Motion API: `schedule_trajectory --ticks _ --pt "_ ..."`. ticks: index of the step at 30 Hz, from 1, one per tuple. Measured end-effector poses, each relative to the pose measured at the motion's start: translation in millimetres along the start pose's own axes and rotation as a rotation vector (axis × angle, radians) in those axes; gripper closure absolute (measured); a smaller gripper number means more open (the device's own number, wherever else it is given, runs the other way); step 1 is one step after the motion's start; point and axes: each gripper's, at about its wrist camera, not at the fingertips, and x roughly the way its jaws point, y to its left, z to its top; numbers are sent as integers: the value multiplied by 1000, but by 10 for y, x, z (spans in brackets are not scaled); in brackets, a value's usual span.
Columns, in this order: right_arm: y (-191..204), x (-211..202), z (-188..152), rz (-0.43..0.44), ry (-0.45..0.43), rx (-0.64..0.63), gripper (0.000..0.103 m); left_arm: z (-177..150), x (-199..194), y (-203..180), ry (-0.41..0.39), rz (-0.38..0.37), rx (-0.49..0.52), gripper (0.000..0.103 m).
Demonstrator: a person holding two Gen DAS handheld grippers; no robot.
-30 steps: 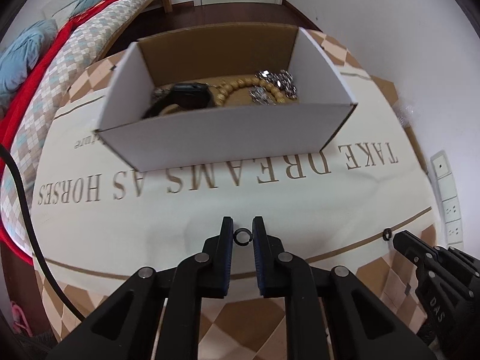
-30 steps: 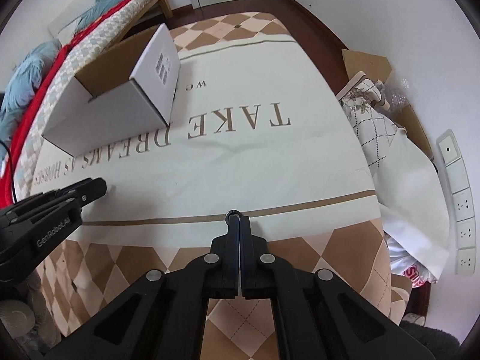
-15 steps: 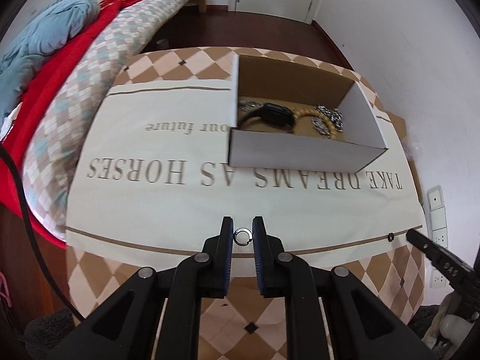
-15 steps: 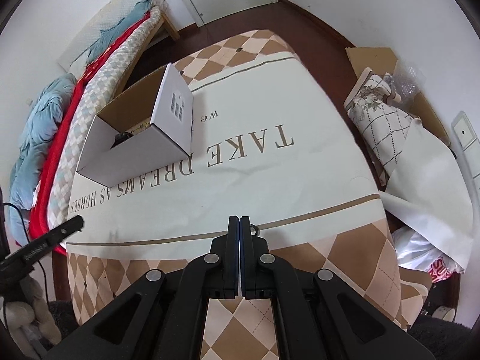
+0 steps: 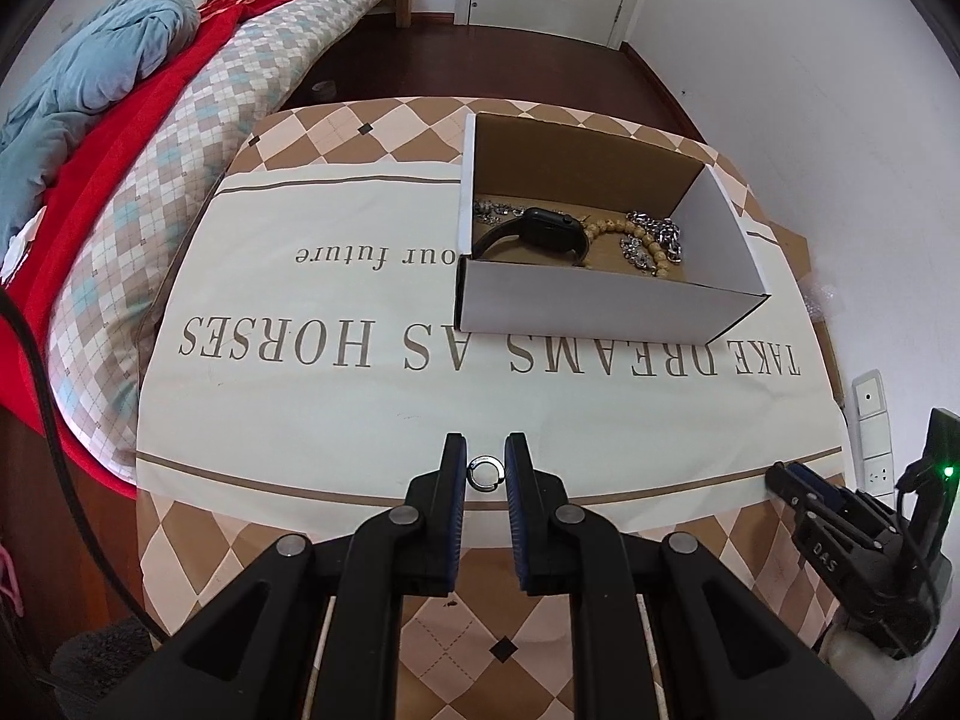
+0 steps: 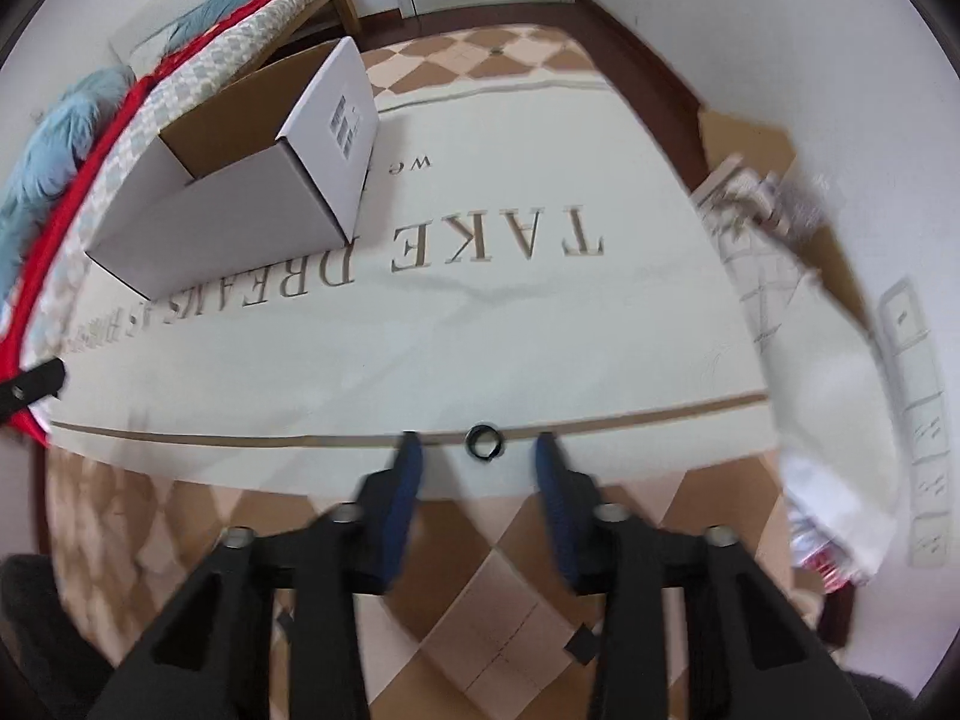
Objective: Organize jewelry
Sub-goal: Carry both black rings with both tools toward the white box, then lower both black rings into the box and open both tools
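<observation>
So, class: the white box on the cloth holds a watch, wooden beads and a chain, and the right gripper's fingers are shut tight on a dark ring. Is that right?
Not quite. The white box does hold the watch, wooden beads and chain, but the right wrist view shows the right gripper open, its fingers apart, the dark ring loose between them.

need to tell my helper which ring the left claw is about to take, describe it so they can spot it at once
Start at the white cardboard box on the printed tablecloth, then come toward the cloth's near brown stripe. Just there, between the fingers of the left claw, is a small silver ring. It is pale metal with a split, unlike the dark ring at the right claw.
</observation>
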Motion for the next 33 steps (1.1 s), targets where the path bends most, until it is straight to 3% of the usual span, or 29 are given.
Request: schedule_trajectory --ticks 5,11,19,26,31,33 --pt "33 -26 -22 16 -25 -13 91 21 -38 -16 -8 -3 2 93" --pt "-226 -357 130 169 -79 149 91 190 -222 4 -39 -39 -7 93" --pt "56 -668 984 363 -138 138 91 930 -263 -72 -59 -101 23 93" --pt "486 -370 1580 424 -49 85 91 1608 147 -113 34 -110 82 93" --pt "621 -78 1802 442 48 92 90 1817 412 -99 121 -117 78 91" --pt "640 -6 1851 435 74 102 89 1856 480 -96 153 -121 71 86"
